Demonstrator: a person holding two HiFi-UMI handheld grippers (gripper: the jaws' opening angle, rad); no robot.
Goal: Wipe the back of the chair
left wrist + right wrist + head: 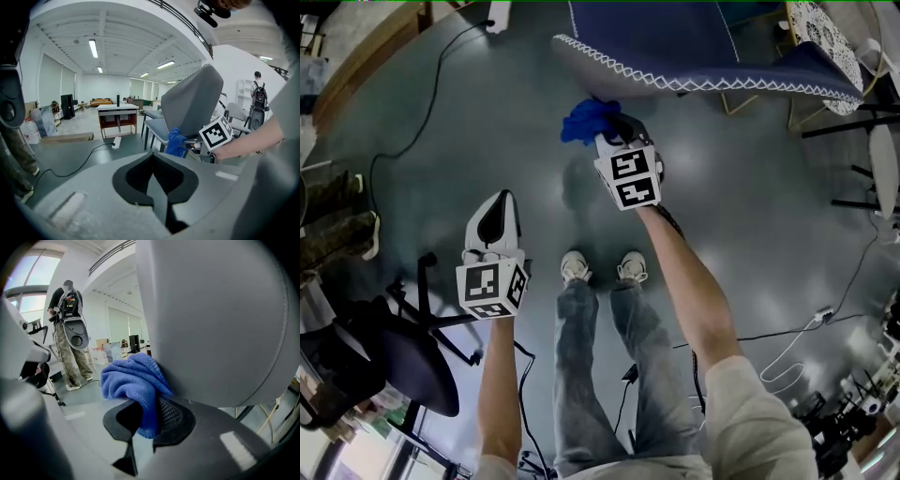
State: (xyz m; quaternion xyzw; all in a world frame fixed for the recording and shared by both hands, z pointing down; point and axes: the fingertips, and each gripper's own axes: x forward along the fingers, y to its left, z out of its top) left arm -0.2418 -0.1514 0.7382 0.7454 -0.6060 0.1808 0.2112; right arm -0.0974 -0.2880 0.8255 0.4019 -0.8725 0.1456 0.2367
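1. Right claw (pixel 146 420) is clamped on the blue cloth (pixel 129 378), which is pressed against the chair back (pixel 215 319), low on its rear face.
2. Left claw (pixel 157 176) is held closed on nothing, well apart from the chair and pointed toward it.
3. Wiping is judged to be under way. No cleaned patch can be told, so most of the back is taken as not yet wiped.

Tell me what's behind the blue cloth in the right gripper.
The grey chair back, touching the cloth. The right gripper clamps it. The contact patch itself is covered.
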